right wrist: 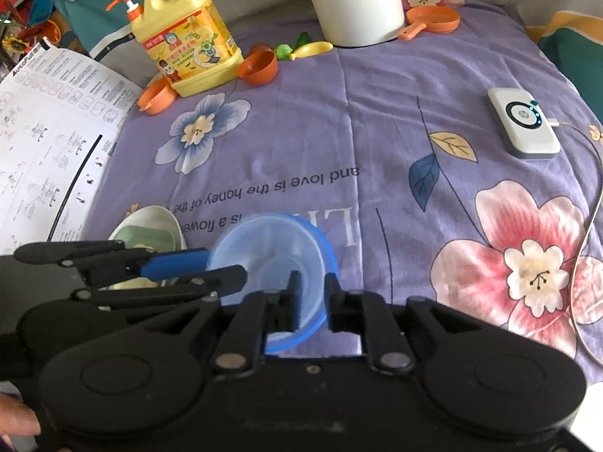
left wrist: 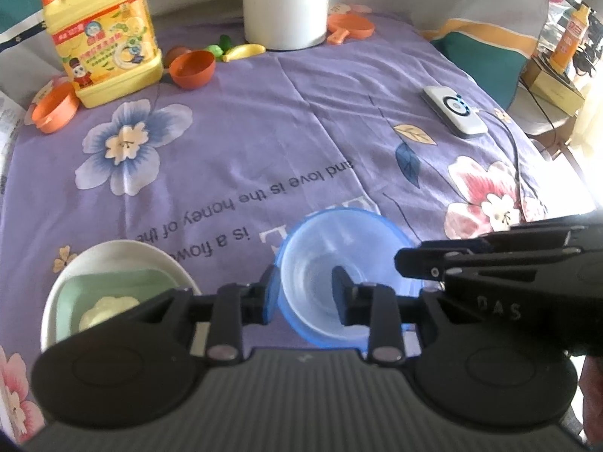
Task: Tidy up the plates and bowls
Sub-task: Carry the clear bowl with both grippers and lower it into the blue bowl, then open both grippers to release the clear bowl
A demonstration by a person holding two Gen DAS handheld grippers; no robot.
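Blue translucent bowl (left wrist: 339, 278) near edge of surface, left tongs (left wrist: 305, 293) and right tongs (right wrist: 309, 301) each clamped on its rim, opposite sides. White plate (left wrist: 113, 256) just left.

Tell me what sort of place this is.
Probably a home, a table under a flowered purple cloth. A yellow dish soap jug, a blue bowl and orange toy dishes suggest it.
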